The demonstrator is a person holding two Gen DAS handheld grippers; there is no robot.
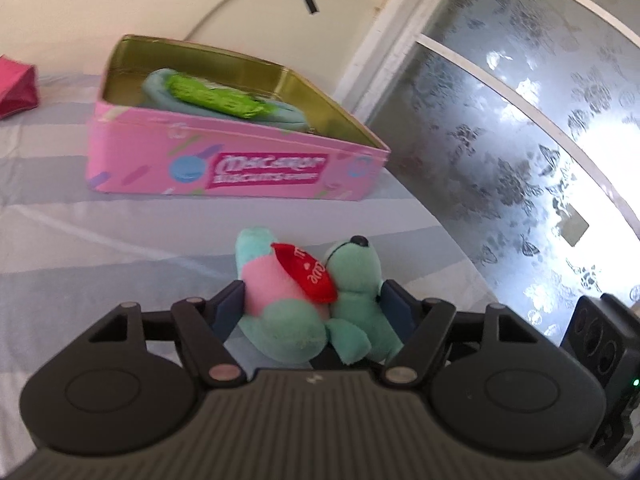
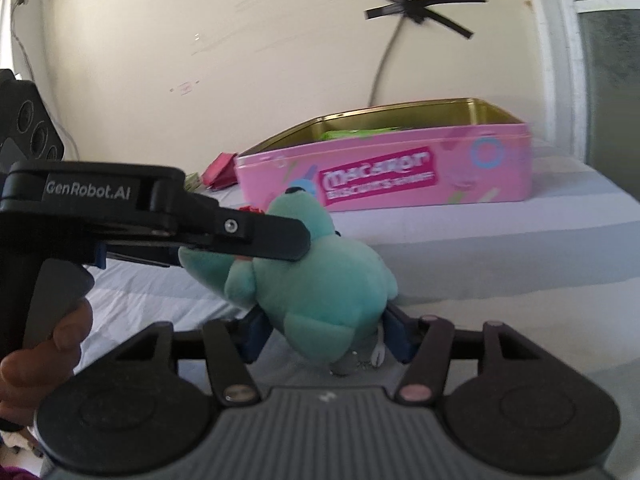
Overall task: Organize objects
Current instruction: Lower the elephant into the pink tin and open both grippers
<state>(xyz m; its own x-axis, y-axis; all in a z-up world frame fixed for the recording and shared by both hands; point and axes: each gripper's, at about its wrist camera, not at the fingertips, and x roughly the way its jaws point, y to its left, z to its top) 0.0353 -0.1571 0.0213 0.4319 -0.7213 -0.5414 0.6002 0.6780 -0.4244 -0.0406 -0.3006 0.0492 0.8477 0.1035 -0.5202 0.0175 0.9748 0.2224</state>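
Note:
A teal and pink plush toy (image 1: 308, 300) with a red heart on its chest sits between the fingers of my left gripper (image 1: 312, 312), which is shut on it. The same plush toy (image 2: 320, 280) is also clamped at its lower end by my right gripper (image 2: 320, 340). The left gripper (image 2: 240, 240) shows in the right wrist view, reaching in from the left and holding the toy's front. The toy hangs just above the bed. An open pink tin (image 1: 224, 168) stands further back, holding a teal item and a green packet (image 1: 212, 98); it also shows in the right wrist view (image 2: 400, 176).
The bed has a pale grey striped sheet (image 1: 100, 232). A dark pink pouch (image 1: 16, 88) lies at the far left, also seen left of the tin (image 2: 220, 170). A frosted window (image 1: 520, 140) is on the right. A wall with a taped cable (image 2: 416, 4) stands behind.

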